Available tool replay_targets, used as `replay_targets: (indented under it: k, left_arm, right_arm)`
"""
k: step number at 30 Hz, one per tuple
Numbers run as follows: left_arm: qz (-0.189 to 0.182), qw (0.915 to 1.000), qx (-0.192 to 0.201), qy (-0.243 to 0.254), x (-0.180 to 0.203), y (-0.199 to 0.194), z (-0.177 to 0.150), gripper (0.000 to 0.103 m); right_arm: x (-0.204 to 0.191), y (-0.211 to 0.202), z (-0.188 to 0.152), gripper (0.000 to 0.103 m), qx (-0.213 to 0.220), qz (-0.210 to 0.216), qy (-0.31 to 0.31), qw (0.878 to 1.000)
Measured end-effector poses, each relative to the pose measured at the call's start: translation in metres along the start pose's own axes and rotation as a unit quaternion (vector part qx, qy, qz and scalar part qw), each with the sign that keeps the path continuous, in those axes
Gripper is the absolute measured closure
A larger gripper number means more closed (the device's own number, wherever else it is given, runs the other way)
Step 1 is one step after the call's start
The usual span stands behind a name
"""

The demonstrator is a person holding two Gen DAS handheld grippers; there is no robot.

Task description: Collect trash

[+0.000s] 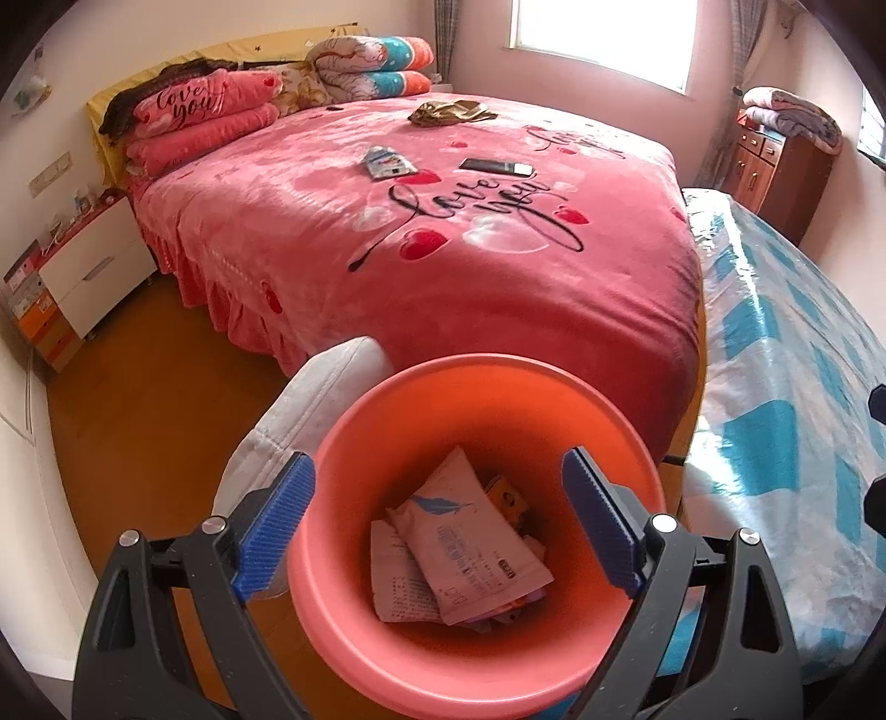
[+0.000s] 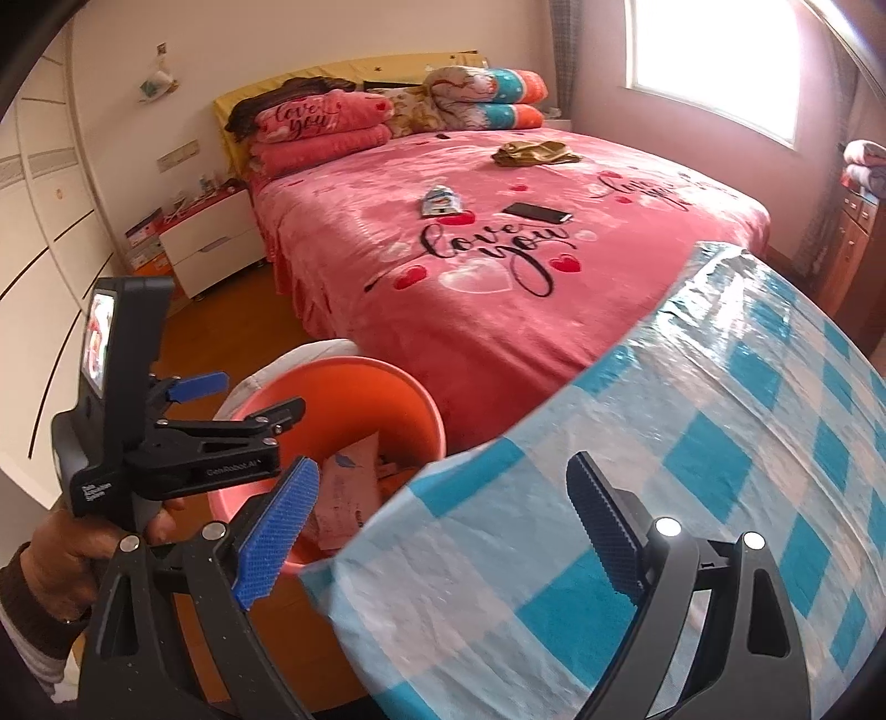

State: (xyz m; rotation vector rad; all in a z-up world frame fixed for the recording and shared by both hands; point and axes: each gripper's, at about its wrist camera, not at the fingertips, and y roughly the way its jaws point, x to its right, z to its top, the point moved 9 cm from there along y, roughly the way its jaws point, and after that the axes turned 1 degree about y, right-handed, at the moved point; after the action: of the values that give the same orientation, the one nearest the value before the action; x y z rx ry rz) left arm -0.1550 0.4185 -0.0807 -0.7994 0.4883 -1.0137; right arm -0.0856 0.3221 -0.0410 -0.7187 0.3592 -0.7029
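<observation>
the left gripper (image 1: pixel 437 520) is held over an orange bin (image 1: pixel 498 387) on the wood floor (image 1: pixel 138 415), its blue pads (image 1: pixel 274 526) spread wide w/ nothing between them. inside the bin, crumpled paper wrappers (image 1: pixel 459 554) are piled at the bottom, a pale one w/ a blue feather print on top. a white cloth (image 1: pixel 310 410) is pressed against the bin's left side.

the right gripper (image 2: pixel 437 526) is also wide open & empty, positioned over the near corner of a blue & white checked cover (image 2: pixel 692 471) to the right of the bin. in the right wrist view the left gripper is seen from the side at near left, gripped by a hand (image 2: pixel 72 559) in a dark sleeve.

beyond the bin, a bed w/ a pink blanket (image 1: pixel 387 266) is seen. on the blanket, well apart from the bin, a small blue & white packet (image 1: pixel 385 162) lies left of a dark flat phone-like item (image 1: pixel 495 165); a crumpled gold-brown wrapper (image 1: pixel 451 112) lies farther back. pillows (image 1: pixel 199 116) & folded quilts (image 1: pixel 371 66) are stacked at the far end. a white nightstand (image 1: pixel 94 266) stands at far left, a wooden cabinet (image 1: pixel 775 160) at far right below a bright window (image 1: pixel 603 39).
</observation>
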Motion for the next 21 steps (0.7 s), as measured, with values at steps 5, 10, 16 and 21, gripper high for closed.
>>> replay_targets:
  k: [5,10,16,21]
  left_arm:
    - [-0.004,0.9999,0.009,0.013,0.017,-0.008,0.007,0.012]
    - [-0.01,0.9994,0.017,0.029,0.035,-0.017,0.012,0.012]
    - [-0.016,0.9983,0.028,0.048,0.055,-0.027,0.017,0.011]
    - [-0.023,0.9972,0.036,0.062,0.071,-0.035,0.021,0.011]
  right_arm:
    - [0.016,-0.011,-0.005,0.011,0.008,-0.018,0.016,1.0]
    - [0.03,-0.021,-0.011,0.01,0.016,-0.038,0.027,0.999]
    - [0.046,-0.032,-0.019,0.01,0.025,-0.044,0.048,0.998]
    - [0.06,-0.043,-0.024,0.01,0.034,-0.055,0.062,0.996]
